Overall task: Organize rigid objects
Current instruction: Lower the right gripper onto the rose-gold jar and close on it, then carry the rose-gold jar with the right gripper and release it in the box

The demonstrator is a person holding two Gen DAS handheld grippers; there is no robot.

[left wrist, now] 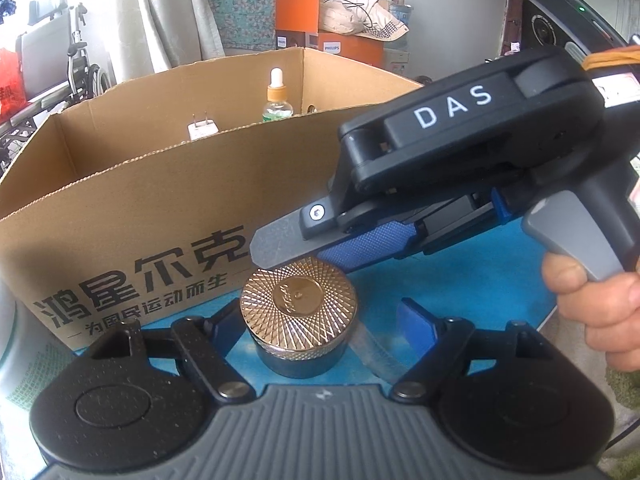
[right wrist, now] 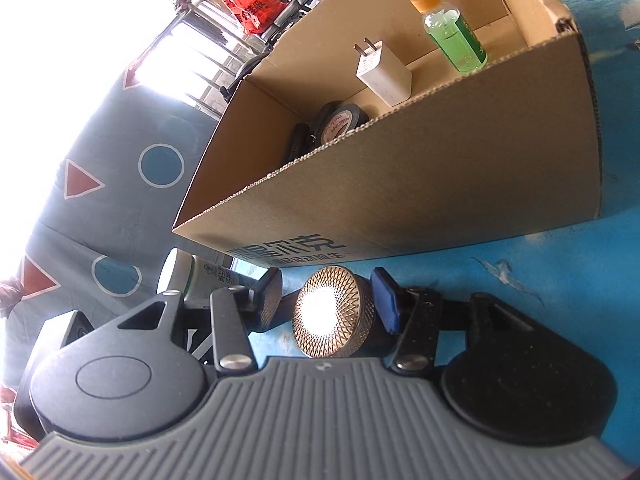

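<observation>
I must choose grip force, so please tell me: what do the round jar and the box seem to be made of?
Jar: the lid looks like gold-toned metal or metallised plastic, with an engraved criss-cross pattern and strong glare in the right wrist view; the dark base under it may be glass or plastic. Box: brown corrugated cardboard, matte, with fluting visible along the cut rim and printed black characters.

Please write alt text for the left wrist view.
A round jar with a gold patterned lid stands on a blue surface between the open fingers of the left gripper. The right gripper reaches over it from the right, before a cardboard box.
</observation>
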